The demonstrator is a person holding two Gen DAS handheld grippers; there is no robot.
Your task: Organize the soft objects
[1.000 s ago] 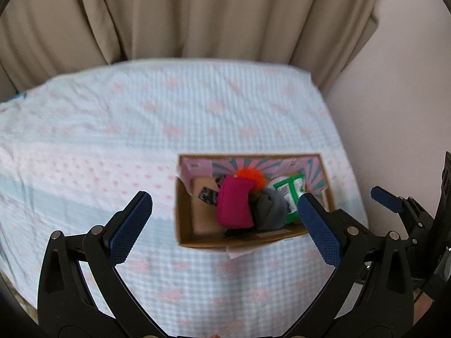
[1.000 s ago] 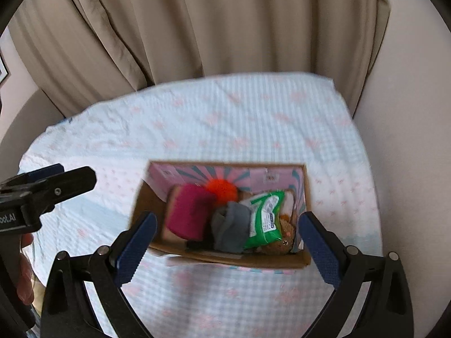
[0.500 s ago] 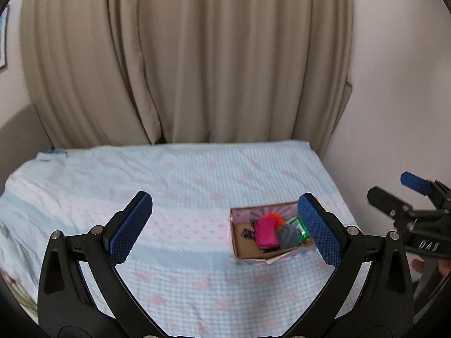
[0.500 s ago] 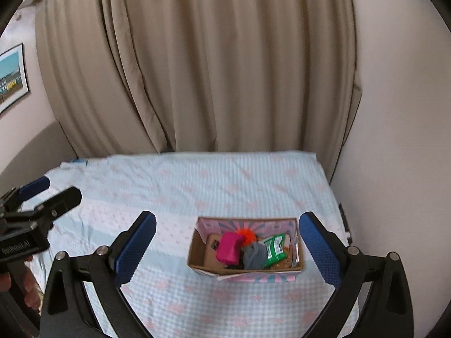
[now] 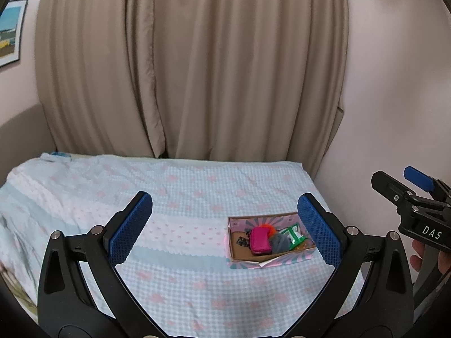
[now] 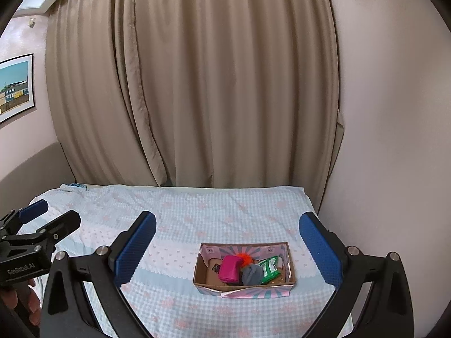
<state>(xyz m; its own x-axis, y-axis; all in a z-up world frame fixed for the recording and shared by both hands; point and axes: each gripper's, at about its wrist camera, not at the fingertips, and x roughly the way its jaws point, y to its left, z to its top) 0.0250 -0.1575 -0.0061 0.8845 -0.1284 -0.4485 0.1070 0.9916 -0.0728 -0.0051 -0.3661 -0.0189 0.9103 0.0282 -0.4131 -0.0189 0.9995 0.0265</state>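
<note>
Writing: white letters "DAS" on the black body of the right claw (image 5: 417, 194) as the left camera sees it; "GenRobot.AI" on the body of the left claw (image 6: 45, 219) in the right camera's view. The green packet's print is too small to read.
Left claw: (image 5: 225, 225) held above the bed, blue pads spread wide apart, nothing between them.
Right claw: (image 6: 227, 249) also held above the bed, pads wide apart and empty; part of a hand (image 5: 425, 259) shows under its body at the frame edge.
Box: a shallow cardboard box (image 6: 245, 287) with pink and teal sunburst print sits on the bed, toward its right side, near the wall.
Soft objects: all inside the box. A magenta pouch (image 6: 230, 267) lies left of centre, a grey cloth bundle (image 6: 251, 274) just beside it, an orange fuzzy thing (image 6: 244, 257) behind them, a green packet (image 6: 269, 267) to the right, touching the grey bundle.
Bed: a bed (image 6: 197, 217) covered in a pale blue check spread with pink motifs; the rest of the cover is bare and a little rumpled at the left.
Surroundings: beige curtains (image 6: 197, 84) hang behind the bed; a framed picture (image 6: 15, 87) of coloured houses hangs on the left wall; a plain wall runs close along the right.
In the way: from the left camera, that claw's right pad overlaps the box's right end.
</note>
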